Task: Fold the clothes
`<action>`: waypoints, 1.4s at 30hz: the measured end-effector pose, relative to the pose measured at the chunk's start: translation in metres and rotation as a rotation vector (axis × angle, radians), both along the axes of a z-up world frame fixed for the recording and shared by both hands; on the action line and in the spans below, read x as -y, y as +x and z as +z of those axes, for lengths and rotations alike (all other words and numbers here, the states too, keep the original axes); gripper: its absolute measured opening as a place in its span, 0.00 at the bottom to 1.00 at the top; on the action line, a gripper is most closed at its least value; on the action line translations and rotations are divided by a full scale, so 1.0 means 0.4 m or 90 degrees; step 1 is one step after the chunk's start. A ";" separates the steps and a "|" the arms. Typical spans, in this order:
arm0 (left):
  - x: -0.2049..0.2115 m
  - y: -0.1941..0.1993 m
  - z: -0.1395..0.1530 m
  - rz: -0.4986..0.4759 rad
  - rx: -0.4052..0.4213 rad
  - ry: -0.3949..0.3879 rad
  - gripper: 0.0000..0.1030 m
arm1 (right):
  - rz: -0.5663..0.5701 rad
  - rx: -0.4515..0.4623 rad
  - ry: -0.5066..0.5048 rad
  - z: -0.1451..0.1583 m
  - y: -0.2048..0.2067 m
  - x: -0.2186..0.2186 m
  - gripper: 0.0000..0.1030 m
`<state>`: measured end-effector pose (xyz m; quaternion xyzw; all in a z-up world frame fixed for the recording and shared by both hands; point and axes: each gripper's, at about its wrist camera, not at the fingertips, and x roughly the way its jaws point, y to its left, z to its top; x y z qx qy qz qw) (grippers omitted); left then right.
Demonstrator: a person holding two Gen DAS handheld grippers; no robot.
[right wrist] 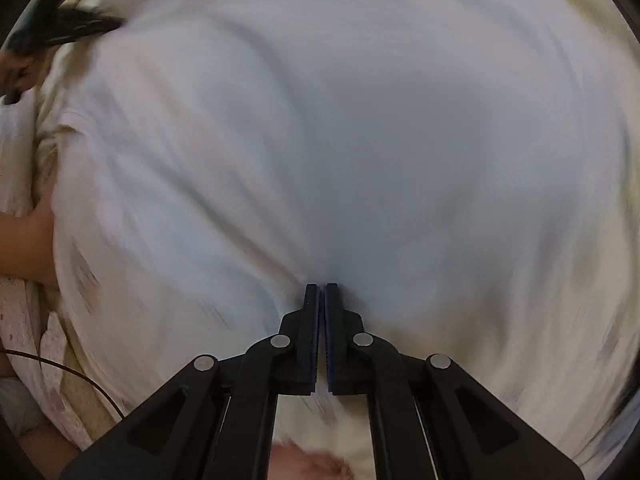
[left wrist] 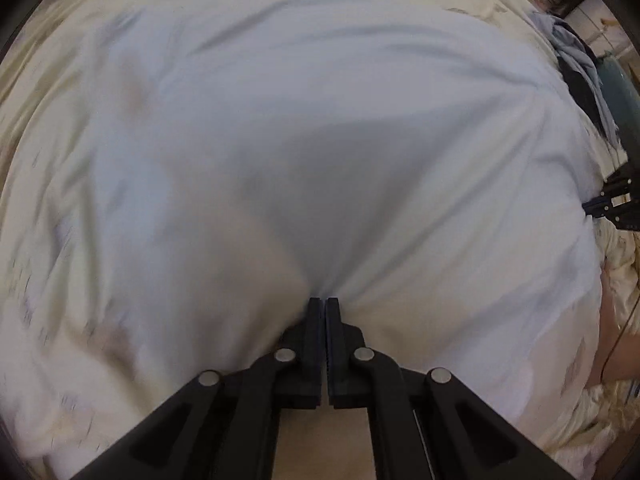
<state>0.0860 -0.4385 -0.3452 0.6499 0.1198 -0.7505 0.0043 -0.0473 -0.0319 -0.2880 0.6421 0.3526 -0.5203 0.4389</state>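
Note:
A white garment [left wrist: 320, 140] lies spread over a cream patterned bed cover [left wrist: 60, 60], and both views are blurred. My left gripper [left wrist: 323, 300] is shut, and the cloth puckers into folds right at its tips. My right gripper [left wrist: 616, 200] shows at the right edge of the left wrist view, at the garment's far side. In the right wrist view the same white garment [right wrist: 360, 140] fills the frame. There my right gripper [right wrist: 321, 286] is shut on a pinch of the fabric, with creases fanning out from its tips. My left gripper [right wrist: 60, 28] is a dark blur at the upper left.
A heap of blue and dark clothes [left wrist: 576, 64] lies at the bed's far right. A person's bare arm [right wrist: 24, 240] rests at the left edge beside crumpled bedding [right wrist: 16, 152]. A thin dark cable [right wrist: 72, 372] runs across the lower left.

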 end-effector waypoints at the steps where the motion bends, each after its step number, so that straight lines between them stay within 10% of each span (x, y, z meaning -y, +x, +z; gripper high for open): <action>1: 0.030 0.025 0.004 0.024 0.004 0.000 0.02 | -0.041 0.010 0.000 -0.002 -0.025 -0.051 0.00; 9: 0.073 0.038 0.106 0.104 -0.026 0.064 0.20 | -0.252 -0.007 -0.100 0.142 -0.173 -0.213 0.08; 11: 0.047 -0.006 0.130 0.079 -0.015 0.089 0.27 | -0.302 -0.028 -0.133 0.178 -0.211 -0.221 0.45; 12: 0.023 -0.017 0.137 0.055 -0.019 0.087 0.27 | -0.330 -0.036 -0.153 0.193 -0.230 -0.226 0.79; 14: -0.015 -0.047 0.144 0.020 -0.034 0.077 0.32 | -0.391 -0.008 -0.192 0.186 -0.251 -0.243 0.98; 17: -0.019 -0.058 0.133 0.022 -0.051 0.086 0.36 | -0.451 0.031 -0.207 0.138 -0.286 -0.243 0.98; 28: -0.075 0.014 0.104 -0.009 -0.032 0.125 0.36 | -0.326 0.137 -0.173 -0.014 -0.137 -0.159 0.87; 32: -0.109 -0.017 0.118 0.004 -0.027 0.129 0.36 | -0.341 0.063 -0.161 -0.026 -0.161 -0.131 0.24; 42: -0.317 -0.453 0.280 -0.371 -0.098 -0.030 0.62 | -0.338 0.066 -0.234 0.077 -0.139 -0.125 0.15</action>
